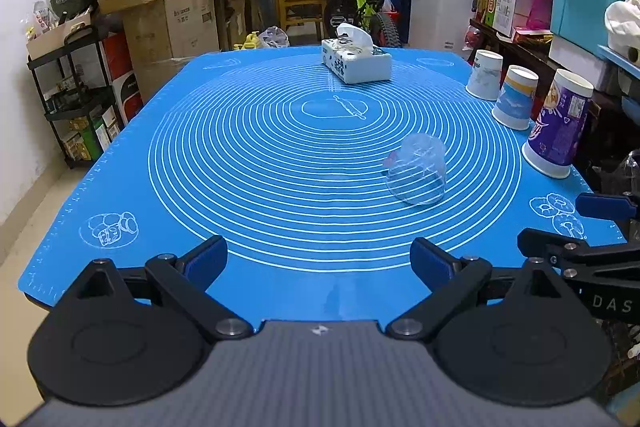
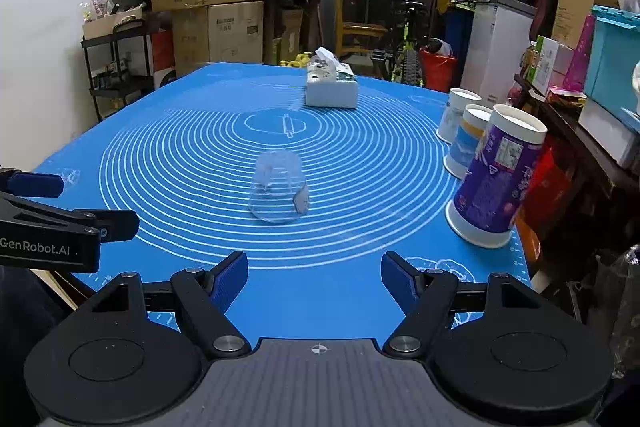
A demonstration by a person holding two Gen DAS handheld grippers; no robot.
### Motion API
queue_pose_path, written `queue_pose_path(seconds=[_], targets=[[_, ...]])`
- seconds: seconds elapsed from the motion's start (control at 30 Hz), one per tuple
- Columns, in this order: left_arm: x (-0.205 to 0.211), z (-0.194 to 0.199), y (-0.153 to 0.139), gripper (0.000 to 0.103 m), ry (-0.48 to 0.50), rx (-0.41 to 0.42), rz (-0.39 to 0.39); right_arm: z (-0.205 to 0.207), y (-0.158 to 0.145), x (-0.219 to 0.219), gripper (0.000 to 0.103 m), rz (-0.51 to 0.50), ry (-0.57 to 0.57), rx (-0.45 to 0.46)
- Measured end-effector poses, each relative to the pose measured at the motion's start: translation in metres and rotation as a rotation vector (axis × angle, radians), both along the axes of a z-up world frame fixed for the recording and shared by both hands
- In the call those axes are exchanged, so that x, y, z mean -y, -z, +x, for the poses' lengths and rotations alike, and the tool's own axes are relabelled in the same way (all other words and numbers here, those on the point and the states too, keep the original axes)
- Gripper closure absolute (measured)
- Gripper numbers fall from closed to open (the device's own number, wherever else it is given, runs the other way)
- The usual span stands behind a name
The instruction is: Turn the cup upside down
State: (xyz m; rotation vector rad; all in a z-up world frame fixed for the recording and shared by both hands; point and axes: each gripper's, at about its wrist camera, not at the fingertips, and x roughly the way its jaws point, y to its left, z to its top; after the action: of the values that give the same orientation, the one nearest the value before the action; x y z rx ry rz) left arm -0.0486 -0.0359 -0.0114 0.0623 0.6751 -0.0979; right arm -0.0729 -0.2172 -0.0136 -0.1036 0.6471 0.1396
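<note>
A clear plastic cup [image 1: 416, 173] stands mouth down on the blue mat [image 1: 240, 187], right of centre. In the right wrist view the cup [image 2: 278, 187] is straight ahead of my right gripper [image 2: 314, 283], which is open and empty, well short of the cup. My left gripper [image 1: 318, 259] is open and empty near the mat's front edge, left of the cup. The right gripper's fingers [image 1: 600, 207] show at the right edge of the left wrist view.
Three paper cups stand mouth down along the mat's right edge: a purple one [image 2: 494, 183], a blue and yellow one [image 2: 466, 141] and a white one [image 2: 454, 115]. A tissue box [image 2: 332, 89] sits at the far side. Boxes, shelves and a bicycle surround the table.
</note>
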Motion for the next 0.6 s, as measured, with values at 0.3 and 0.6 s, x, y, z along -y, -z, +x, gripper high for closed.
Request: queue_pose_path(seconds=[0.3, 0.6], targets=[[0.0003, -0.0014, 0.0034, 0.006, 0.007, -0.016, -0.001, -0.0042, 0.0016, 0.0002, 0.025, 0.002, -0.005, -0.007], [0.0016, -0.0032, 0.0040, 0.006, 0.014, -0.027, -0.001, -0.0051, -0.0001, 0.0001, 0.025, 0.003, -0.006, -0.004]])
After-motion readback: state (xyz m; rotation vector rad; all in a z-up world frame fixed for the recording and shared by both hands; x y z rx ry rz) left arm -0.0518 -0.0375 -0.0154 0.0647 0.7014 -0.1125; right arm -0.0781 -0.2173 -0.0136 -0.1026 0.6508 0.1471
